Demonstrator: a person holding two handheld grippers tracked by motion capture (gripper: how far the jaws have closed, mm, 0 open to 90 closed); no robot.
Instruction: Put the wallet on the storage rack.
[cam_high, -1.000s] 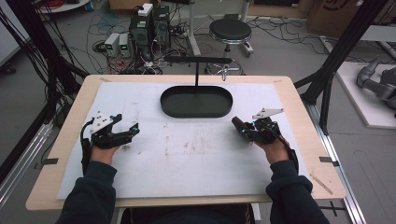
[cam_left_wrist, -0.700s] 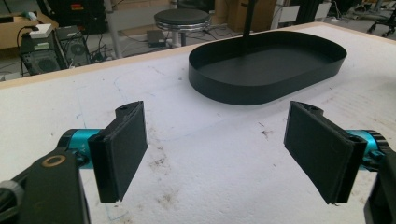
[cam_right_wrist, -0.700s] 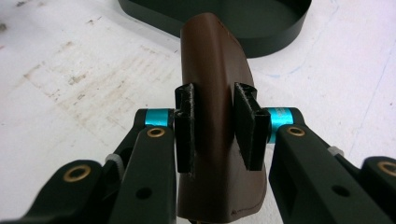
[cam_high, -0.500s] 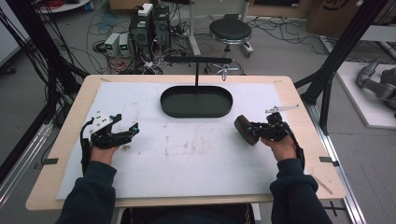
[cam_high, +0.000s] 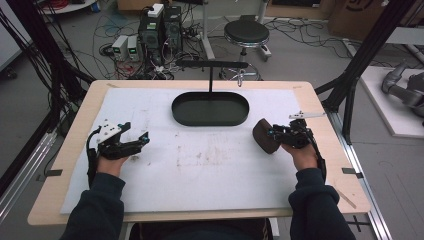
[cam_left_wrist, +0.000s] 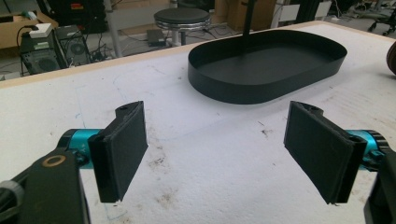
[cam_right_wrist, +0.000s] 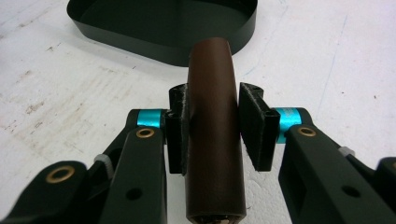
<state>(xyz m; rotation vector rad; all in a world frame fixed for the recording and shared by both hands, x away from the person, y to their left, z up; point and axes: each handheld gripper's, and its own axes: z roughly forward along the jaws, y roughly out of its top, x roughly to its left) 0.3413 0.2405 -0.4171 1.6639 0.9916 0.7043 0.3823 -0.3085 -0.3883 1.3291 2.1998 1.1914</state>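
Resting low over the white surface (cam_high: 210, 170), right claw (cam_right_wrist: 212, 126) with a brown block (cam_right_wrist: 212, 130) standing between its pads, jaws just widened: left pad (cam_right_wrist: 180, 133) touching, right pad seemingly a hair off, grip hard to judge. Sitting just right of the black tray (cam_high: 210, 108), block (cam_high: 265, 136) near the surface's right edge. Gaping wide over bare surface, left claw (cam_left_wrist: 215, 156), holding nothing.
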